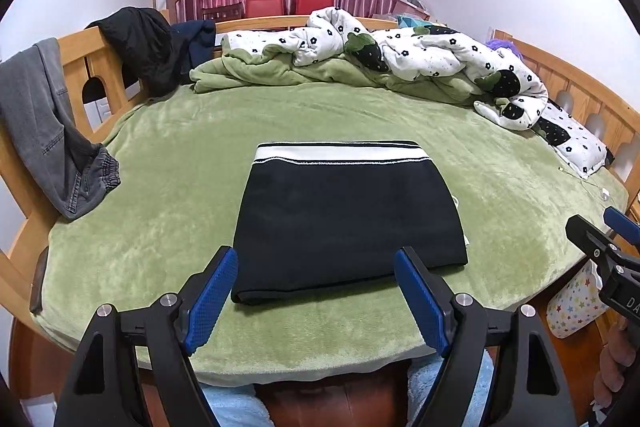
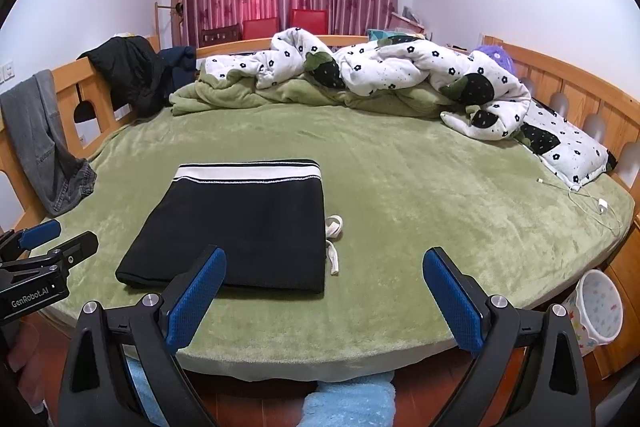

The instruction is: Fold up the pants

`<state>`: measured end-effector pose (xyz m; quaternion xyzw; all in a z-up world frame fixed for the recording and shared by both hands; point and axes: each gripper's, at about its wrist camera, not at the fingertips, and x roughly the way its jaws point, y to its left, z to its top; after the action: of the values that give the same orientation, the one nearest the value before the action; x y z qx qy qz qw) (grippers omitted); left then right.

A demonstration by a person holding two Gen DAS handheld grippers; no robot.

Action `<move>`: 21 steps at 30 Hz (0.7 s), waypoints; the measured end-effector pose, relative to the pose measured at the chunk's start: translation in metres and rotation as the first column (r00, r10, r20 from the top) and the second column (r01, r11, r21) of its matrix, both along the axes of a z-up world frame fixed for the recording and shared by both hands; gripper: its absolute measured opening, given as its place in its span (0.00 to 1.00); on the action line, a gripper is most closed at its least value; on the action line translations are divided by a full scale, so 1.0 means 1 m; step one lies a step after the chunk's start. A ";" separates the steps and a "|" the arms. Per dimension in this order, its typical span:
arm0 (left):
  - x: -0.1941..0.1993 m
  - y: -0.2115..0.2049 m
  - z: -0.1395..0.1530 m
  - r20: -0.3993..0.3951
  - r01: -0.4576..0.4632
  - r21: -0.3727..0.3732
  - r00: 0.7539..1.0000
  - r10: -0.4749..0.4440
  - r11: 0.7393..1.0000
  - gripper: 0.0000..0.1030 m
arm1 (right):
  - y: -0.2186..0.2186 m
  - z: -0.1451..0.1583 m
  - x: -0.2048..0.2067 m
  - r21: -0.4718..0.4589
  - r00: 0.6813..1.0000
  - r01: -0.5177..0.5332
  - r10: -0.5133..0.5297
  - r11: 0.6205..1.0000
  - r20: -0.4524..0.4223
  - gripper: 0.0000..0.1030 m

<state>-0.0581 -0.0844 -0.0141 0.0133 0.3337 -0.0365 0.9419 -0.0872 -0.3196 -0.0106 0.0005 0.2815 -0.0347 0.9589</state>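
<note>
Both grippers, left gripper (image 1: 316, 301) and right gripper (image 2: 324, 301), gape wide, empty, low in frame; folded pants (image 1: 348, 223) lie centre on bed (image 1: 160, 227).

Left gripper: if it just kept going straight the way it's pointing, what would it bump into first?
Most likely the folded black pants. The left gripper is open and empty, and the pants' near edge lies just ahead between its fingers on the green bed. How high it hovers is hard to judge.

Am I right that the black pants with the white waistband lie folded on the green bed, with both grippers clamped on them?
Not quite: both views show the left gripper and right gripper open, holding nothing. The black pants do lie folded on the green bed.
</note>
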 end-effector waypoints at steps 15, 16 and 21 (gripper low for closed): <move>-0.003 -0.002 0.001 -0.001 -0.007 0.014 1.000 0.007 1.000 0.77 | -0.001 -0.002 -0.001 0.003 1.000 0.008 -0.008 1.000 -0.013 0.95; -0.003 -0.002 0.001 -0.001 -0.010 0.014 1.000 0.010 1.000 0.77 | -0.001 -0.002 0.000 0.004 1.000 0.008 -0.008 1.000 -0.014 0.95; -0.003 -0.001 -0.001 -0.008 -0.010 0.002 1.000 0.010 1.000 0.77 | -0.001 -0.006 0.001 0.007 1.000 0.016 -0.015 1.000 -0.023 0.95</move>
<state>-0.0614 -0.0855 -0.0153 0.0124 0.3375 -0.0315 0.9407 -0.0859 -0.3201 -0.0168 0.0055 0.2926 -0.0412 0.9553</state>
